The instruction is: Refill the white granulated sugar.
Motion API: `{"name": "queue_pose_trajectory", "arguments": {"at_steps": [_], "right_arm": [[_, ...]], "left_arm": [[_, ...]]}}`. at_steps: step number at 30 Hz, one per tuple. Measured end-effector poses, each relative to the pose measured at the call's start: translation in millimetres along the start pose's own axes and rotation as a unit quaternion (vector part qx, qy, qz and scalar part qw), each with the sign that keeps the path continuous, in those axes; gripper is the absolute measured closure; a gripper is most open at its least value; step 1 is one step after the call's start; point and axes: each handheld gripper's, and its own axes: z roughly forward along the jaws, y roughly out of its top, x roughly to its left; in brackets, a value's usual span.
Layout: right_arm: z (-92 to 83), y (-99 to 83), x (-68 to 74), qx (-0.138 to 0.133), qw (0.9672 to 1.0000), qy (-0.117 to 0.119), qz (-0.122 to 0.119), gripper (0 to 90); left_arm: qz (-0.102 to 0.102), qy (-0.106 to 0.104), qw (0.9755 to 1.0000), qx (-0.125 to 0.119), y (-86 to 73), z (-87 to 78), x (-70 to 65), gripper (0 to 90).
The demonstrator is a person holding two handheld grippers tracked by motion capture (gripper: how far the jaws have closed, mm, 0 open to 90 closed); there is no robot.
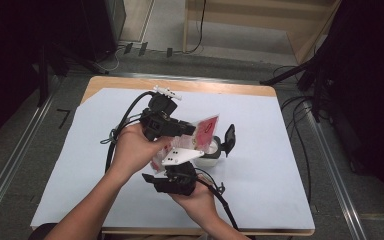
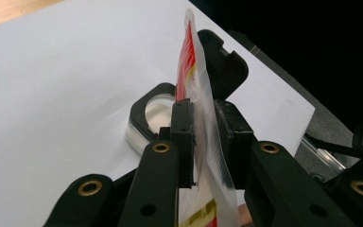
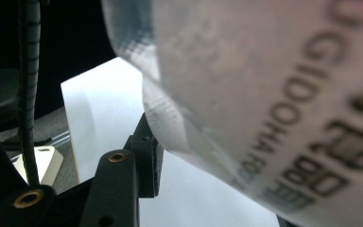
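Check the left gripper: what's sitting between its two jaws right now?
A red-and-white plastic packet, edge-on and pinched between the jaws of the left gripper, in the left gripper view. Beyond it on the table stands a cup with its black lid flipped open.

Red-and-white plastic sachet (image 1: 200, 134) with yellow trim and dark print, flat, clear along its sealed edge, held edge-up above the white sheet. Just beside the sachet and partly under it, a small clear container (image 1: 211, 150) on the sheet, black hinged lid (image 1: 229, 140) flipped open and upright.
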Motion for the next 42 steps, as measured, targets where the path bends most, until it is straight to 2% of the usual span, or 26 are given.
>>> {"name": "queue_pose_trajectory", "arguments": {"at_steps": [12, 14, 23, 25, 29, 35, 42], "right_arm": [[6.1, -9.9, 1.4, 0.014, 0.9998, 0.001, -0.015, 56.7], [8.3, -13.5, 1.1, 0.019, 0.9997, 0.004, -0.017, 56.8], [10.2, -20.9, -3.3, 0.027, 0.9993, 0.007, -0.024, 58.2], [11.3, -22.3, -3.6, 0.035, 0.9987, 0.004, -0.037, 59.0], [12.4, -23.4, -3.6, 0.037, 0.9984, 0.001, -0.043, 59.3], [13.9, -26.5, -4.4, 0.041, 0.9978, 0.004, -0.052, 59.5], [18.7, -30.9, -7.2, 0.053, 0.9973, 0.004, -0.051, 60.0]], "left_arm": [[-0.015, -0.004, 0.9994, 0.032, -8.6, 1.0, 3.7, 78.9], [-0.014, -0.007, 0.9990, 0.042, -9.2, 3.0, 5.0, 78.5], [-0.016, -0.008, 0.9983, 0.055, -10.9, 7.3, 6.8, 78.4], [-0.015, -0.010, 0.9980, 0.060, -11.2, 8.0, 8.0, 78.4], [-0.010, -0.008, 0.9976, 0.068, -12.0, 9.8, 9.3, 79.6], [-0.009, -0.005, 0.9975, 0.070, -15.7, 10.3, 11.8, 81.6], [-0.008, 0.001, 0.9974, 0.072, -23.3, 11.4, 14.9, 82.6]]}}
